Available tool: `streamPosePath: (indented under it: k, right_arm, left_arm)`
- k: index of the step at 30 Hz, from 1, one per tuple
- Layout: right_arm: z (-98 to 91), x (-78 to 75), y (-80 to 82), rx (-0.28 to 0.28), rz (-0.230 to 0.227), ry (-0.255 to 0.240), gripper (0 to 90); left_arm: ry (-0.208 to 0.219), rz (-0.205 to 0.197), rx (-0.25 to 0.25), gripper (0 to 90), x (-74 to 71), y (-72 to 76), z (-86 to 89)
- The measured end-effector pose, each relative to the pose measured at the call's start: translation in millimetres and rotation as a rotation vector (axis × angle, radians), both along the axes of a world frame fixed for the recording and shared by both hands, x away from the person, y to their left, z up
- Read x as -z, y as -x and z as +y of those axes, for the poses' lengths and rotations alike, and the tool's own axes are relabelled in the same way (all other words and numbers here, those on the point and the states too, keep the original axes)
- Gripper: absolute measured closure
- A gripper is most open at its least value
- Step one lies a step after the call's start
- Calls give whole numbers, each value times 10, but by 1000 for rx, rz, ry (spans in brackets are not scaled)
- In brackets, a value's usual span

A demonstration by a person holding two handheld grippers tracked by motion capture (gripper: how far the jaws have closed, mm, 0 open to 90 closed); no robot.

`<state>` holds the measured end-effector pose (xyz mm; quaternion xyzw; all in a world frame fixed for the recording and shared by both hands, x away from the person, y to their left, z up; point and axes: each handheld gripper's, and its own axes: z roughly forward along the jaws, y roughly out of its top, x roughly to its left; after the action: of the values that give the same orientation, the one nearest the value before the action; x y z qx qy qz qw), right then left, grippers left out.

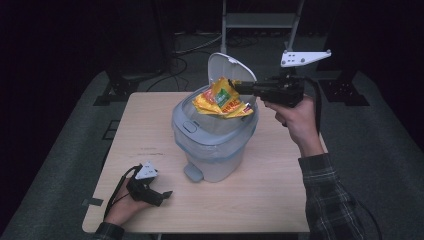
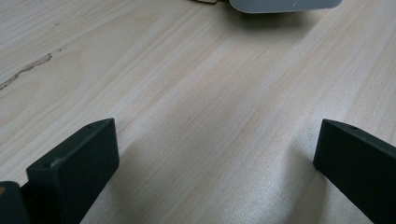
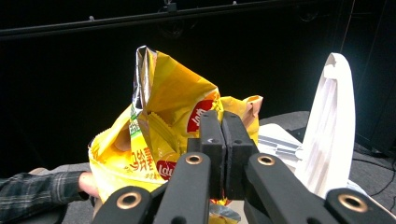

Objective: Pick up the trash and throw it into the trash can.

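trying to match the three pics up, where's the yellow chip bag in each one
High view: the yellow chip bag sits above centre, over the open bin, at the right gripper tip.
Left gripper view: not in it.
Right gripper view: bag left of centre, pinched by the shut jaws.
Shared landmark: raised white lid.

The raised lid (image 1: 227, 67) blocks the bin (image 1: 212, 150) from behind; tabletop (image 1: 270, 195) around lies open.

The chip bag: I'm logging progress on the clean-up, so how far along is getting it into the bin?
Done: the bin's lid stands open, and the right gripper is shut on the yellow chip bag. In hand: the bag hangs over the bin's mouth, partly inside it. Left: letting go so it drops in, then closing the lid. The left gripper rests open on the table.
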<state>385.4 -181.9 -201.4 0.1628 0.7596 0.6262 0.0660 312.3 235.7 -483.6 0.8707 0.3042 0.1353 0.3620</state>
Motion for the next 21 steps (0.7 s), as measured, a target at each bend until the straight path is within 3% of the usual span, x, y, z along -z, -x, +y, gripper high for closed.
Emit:
streamPosePath:
  k: [10,21]
  right_arm:
    - [83,74,-34,16,-7,23,879]
    - [106,108,-60,26,-16,18,835]
  left_arm:
    - [0,0,0,0,0,0,0]
    - [0,0,0,0,0,0,0]
